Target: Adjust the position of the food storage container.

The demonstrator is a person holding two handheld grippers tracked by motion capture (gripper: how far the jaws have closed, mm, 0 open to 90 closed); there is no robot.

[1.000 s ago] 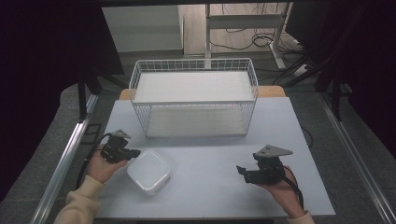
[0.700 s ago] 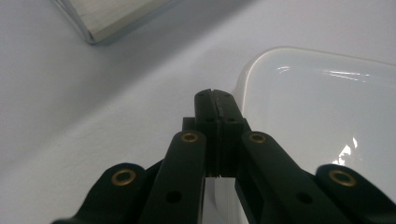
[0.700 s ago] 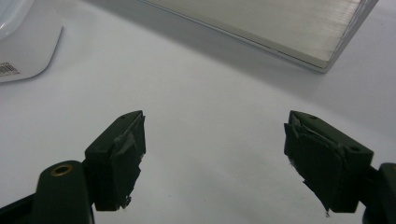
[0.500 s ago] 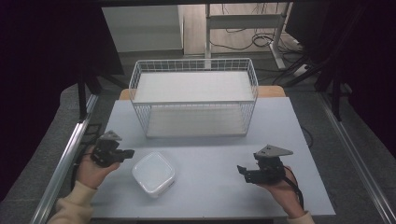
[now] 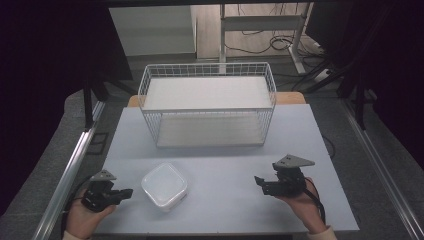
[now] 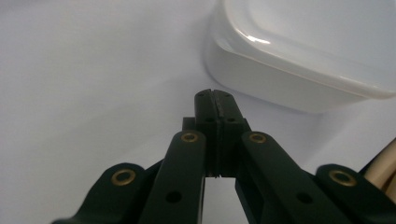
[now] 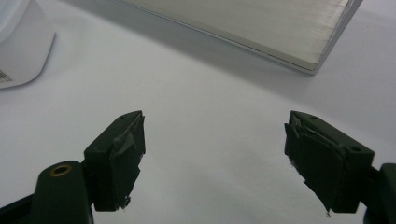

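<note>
The left gripper [image 5: 125, 192] has been drawn back toward the lower left of the high view, its jaws pressed together on nothing, apart from the white square lidded plastic container [image 5: 164, 185] left at lower centre. The right gripper [image 5: 259, 181] is held wide open, empty. A release is suggested.

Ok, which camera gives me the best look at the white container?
The high view: the whole white container sits between both grippers. The left gripper view shows one side up close; the right gripper view shows a corner.

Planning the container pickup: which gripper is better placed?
Probably left. The left gripper sits just beside the white container, though shut; the right gripper is open but farther off.
</note>
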